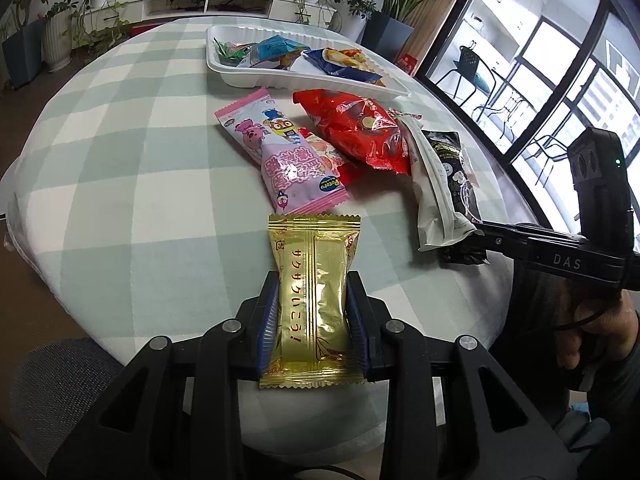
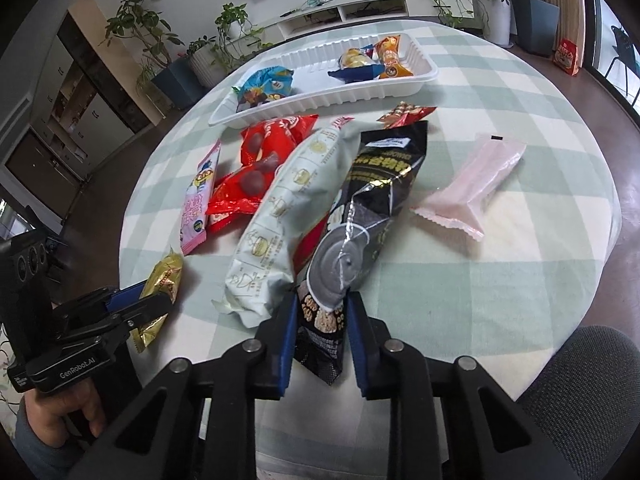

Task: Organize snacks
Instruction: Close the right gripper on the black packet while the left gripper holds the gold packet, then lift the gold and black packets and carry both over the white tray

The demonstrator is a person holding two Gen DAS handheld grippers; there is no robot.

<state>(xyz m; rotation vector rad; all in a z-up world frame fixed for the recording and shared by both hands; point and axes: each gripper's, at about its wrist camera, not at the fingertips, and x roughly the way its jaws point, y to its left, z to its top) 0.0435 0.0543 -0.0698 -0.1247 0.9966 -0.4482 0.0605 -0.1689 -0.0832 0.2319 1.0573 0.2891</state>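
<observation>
My left gripper (image 1: 313, 300) is shut on a gold snack packet (image 1: 312, 280), near the table's front edge; it also shows in the right wrist view (image 2: 162, 280). My right gripper (image 2: 322, 312) is shut on the near end of a black snack bag (image 2: 372, 208), which lies beside a pale green bag (image 2: 288, 208). A white tray (image 1: 256, 74) with several snacks stands at the far side; it also shows in the right wrist view (image 2: 320, 96). A red bag (image 1: 352, 128) and a pink cartoon packet (image 1: 280, 156) lie between.
A pale pink packet (image 2: 472, 184) lies alone at the right of the checked tablecloth (image 2: 500, 280). A small red wrapper (image 2: 404, 114) lies near the tray. A grey chair (image 2: 592, 392) stands at the table's near edge. Plants and a low shelf stand behind.
</observation>
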